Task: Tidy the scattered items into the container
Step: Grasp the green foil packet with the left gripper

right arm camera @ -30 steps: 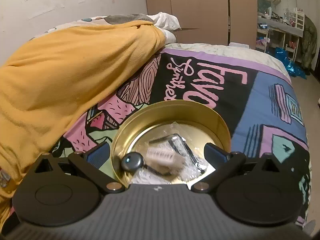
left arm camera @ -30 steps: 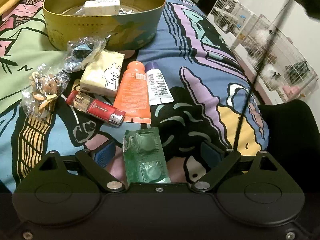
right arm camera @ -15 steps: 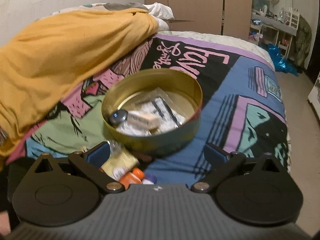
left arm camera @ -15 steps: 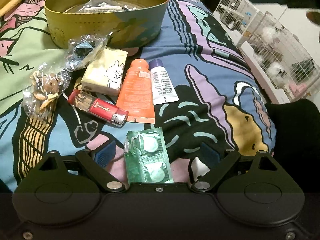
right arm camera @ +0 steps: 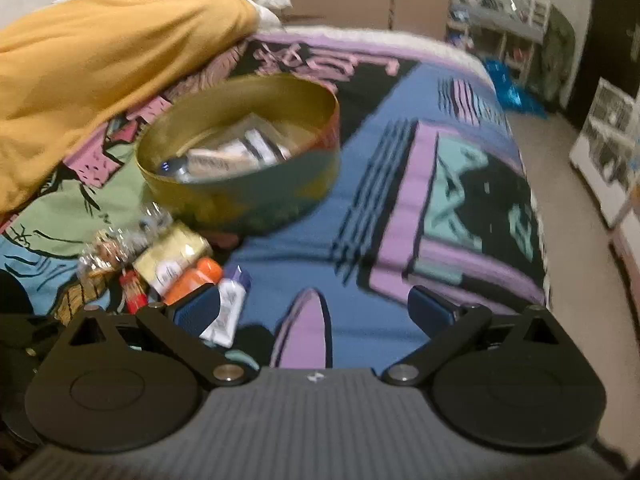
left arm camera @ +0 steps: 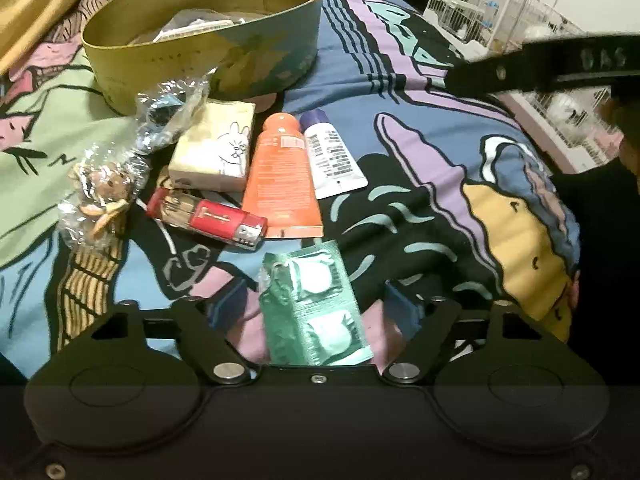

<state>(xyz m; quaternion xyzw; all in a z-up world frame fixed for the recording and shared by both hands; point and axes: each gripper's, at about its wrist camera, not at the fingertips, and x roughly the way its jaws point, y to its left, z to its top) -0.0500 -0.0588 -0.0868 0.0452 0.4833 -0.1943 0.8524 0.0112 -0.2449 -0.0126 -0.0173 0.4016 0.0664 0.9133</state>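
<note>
Jaws of left gripper [left arm camera: 310, 312], closing, straddle green foil packet [left arm camera: 316, 308] untouched, lengthwise between them.

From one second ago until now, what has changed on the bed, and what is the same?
The left tool has just been closing its jaws around the green foil packet; the pads do not yet press on it. The right tool, earlier right over the gold tin, has drawn back and down toward the loose items, open and empty. The orange tube, red lighter and tissue pack stayed in place.
</note>
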